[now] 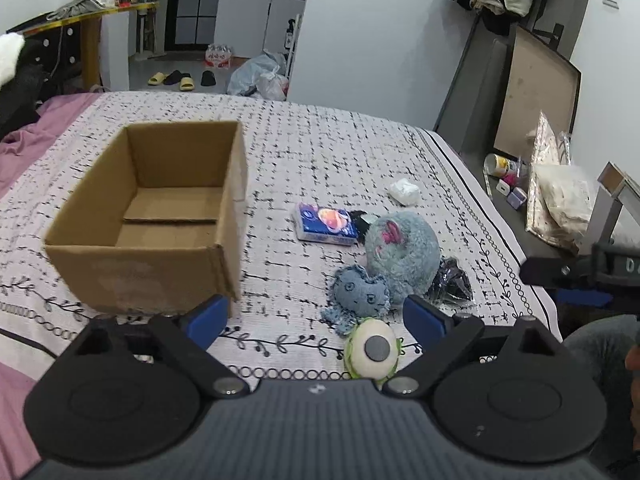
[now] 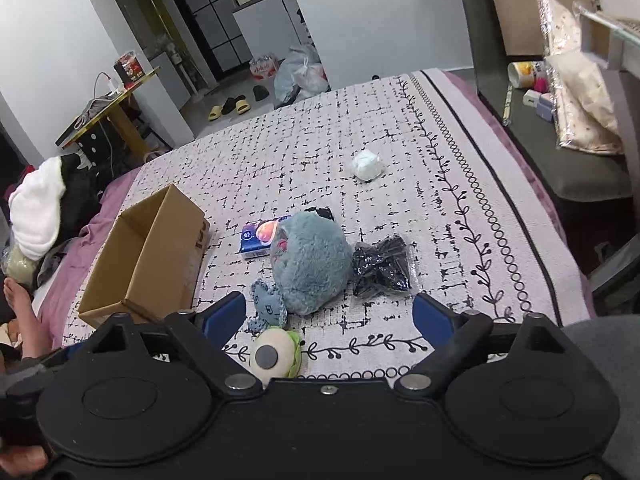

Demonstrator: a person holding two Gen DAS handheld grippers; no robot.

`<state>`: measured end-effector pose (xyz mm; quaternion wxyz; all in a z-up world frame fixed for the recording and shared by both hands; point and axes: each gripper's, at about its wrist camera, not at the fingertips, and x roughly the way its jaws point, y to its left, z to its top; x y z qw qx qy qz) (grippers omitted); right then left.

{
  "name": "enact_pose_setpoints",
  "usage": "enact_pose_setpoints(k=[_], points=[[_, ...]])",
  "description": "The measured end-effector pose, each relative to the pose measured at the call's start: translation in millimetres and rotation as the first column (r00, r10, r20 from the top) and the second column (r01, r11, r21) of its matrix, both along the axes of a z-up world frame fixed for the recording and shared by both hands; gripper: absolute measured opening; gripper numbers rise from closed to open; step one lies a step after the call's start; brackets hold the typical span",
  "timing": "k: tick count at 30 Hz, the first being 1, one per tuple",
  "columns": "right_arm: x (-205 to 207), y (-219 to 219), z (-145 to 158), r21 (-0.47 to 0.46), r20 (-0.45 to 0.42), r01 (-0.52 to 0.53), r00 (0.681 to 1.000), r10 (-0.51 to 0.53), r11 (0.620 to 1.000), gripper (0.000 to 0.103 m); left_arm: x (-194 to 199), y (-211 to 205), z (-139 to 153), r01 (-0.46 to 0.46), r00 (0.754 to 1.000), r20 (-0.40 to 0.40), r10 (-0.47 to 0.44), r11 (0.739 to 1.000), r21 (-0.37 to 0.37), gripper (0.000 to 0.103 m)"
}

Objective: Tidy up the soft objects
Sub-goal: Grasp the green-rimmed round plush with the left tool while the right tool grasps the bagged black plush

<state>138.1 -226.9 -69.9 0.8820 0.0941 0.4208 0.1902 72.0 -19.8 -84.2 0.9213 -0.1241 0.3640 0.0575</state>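
Brown corrugated cardboard box (image 1: 148,216), open at the top and with nothing inside, stands on the left part of the bed (image 1: 320,152), which is covered by a white sheet with black dashes and a leaf border. To the right of it lies a blue rectangular tissue packet (image 1: 326,224). Just beside the packet sits a round grey-blue fluffy plush ball with a pink mark (image 1: 400,252), and a small blue felt octopus toy (image 1: 360,296) leans against its front. In front of the octopus lies a cream and green plush toy with a grey round spot (image 1: 374,350). A black crinkled plastic bag (image 1: 450,280) touches the right side of the fluffy ball. Farther back, alone, rests a small white crumpled soft lump (image 1: 404,191).

The left gripper (image 1: 316,316) hangs over the near edge of the bed with its blue fingers (image 1: 210,314) released and wide apart; the cream toy shows between them, but they grasp nothing. The right gripper (image 2: 330,316) has also released fingers (image 2: 434,318), with bare sheet between them.
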Motion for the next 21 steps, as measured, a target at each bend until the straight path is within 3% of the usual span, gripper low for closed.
enact_pose_setpoints(k=[13,21], points=[[46.9,2.3,-29.7,-0.011,-0.09,0.011,0.996,-0.012,1.0,0.077,40.1,-23.5,-40.9,0.053,0.995,-0.086,-0.059,0.996,-0.071,0.083],[72.0,1.0,-55.2,-0.009,-0.145,0.044,0.988,-0.044,0.999,0.076,58.0,-34.7,-66.2,0.086,0.984,-0.147,-0.1,0.991,-0.098,0.08]])
